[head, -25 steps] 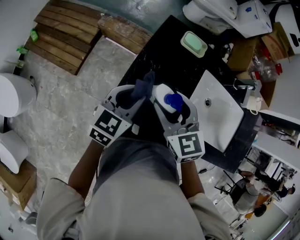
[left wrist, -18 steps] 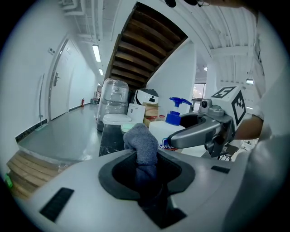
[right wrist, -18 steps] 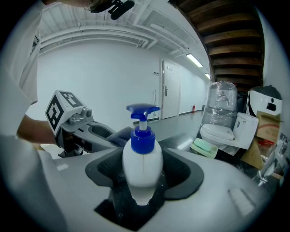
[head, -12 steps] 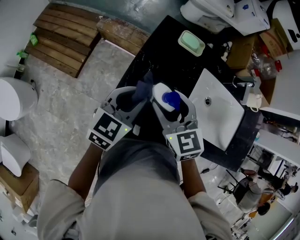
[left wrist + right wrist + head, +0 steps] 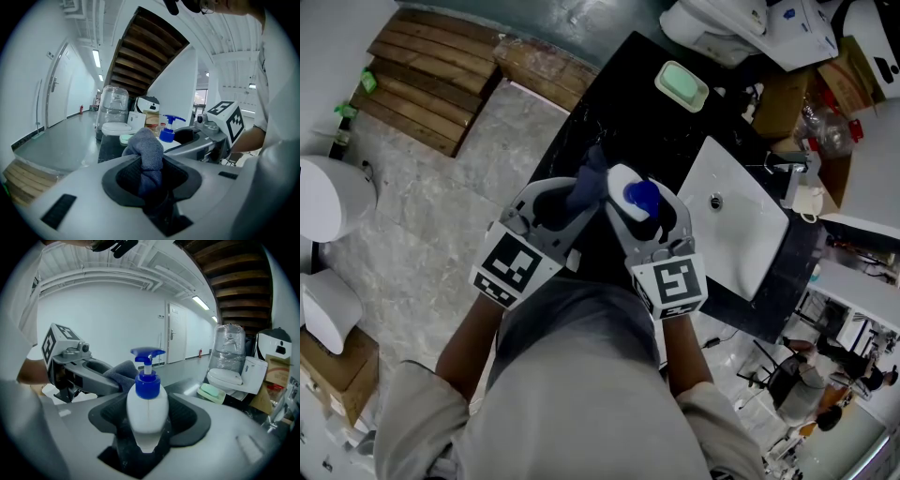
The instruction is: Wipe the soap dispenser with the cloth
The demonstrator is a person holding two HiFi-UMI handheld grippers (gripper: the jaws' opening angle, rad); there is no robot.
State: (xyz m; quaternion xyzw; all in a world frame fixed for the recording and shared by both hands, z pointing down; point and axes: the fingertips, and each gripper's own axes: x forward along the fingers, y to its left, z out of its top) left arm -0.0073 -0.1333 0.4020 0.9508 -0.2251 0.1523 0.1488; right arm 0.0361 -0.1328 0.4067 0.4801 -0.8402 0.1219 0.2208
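Observation:
A white soap dispenser with a blue pump top stands upright in my right gripper, which is shut on its body. My left gripper is shut on a grey-blue cloth, bunched and sticking out past the jaws. In the head view the cloth sits just left of the dispenser and seems to touch its side. Both are held above the black counter. The right gripper view shows the cloth behind the bottle at its left.
A white sink basin with a tap lies right of the grippers. A green soap bar in a dish rests at the counter's far end. Wooden pallets lie on the floor at left, a toilet at far left.
The left gripper has shifted slightly, its marker cube lower and further left. The cloth stays against the dispenser's left side. The right gripper is nearly still.

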